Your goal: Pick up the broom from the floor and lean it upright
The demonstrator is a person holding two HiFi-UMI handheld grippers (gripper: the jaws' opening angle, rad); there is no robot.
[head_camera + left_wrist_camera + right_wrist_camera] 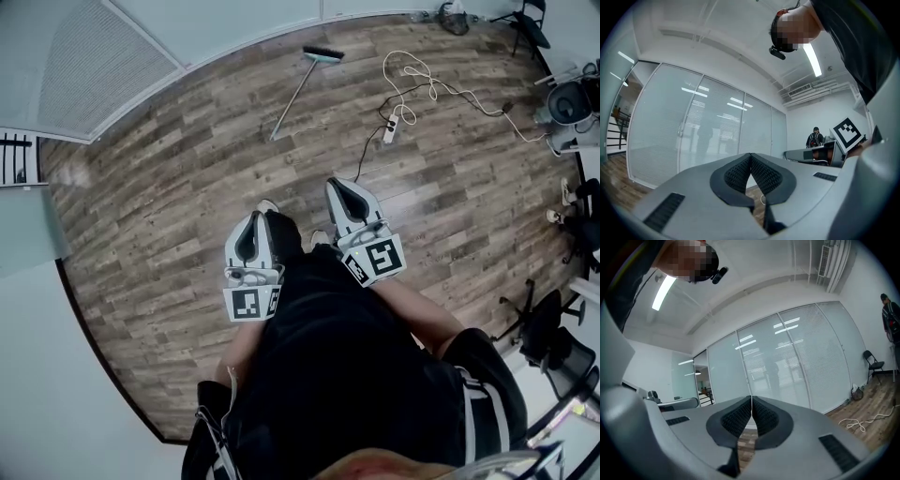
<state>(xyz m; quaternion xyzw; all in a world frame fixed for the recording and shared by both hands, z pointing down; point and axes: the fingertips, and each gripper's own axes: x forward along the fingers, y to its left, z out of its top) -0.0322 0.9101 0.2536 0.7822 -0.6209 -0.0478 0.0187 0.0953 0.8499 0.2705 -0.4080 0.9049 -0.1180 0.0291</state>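
By the wall's (216,28) edge, broom (298,92) seemingly lies on open floor (187,187).

Wood floor (169,206) with broom (295,94), power strip (389,131)

The person wore a black short-sleeved top (337,356) with white stripes (473,412) on its right side. A thin white cable (229,394) ran down the left side. The left gripper (255,218) and right gripper (339,184) each had a pale grey shell, black ribbed pads (736,173) and a white cube (380,258) bearing black square markers. A small black camera (777,52) sat at the head.
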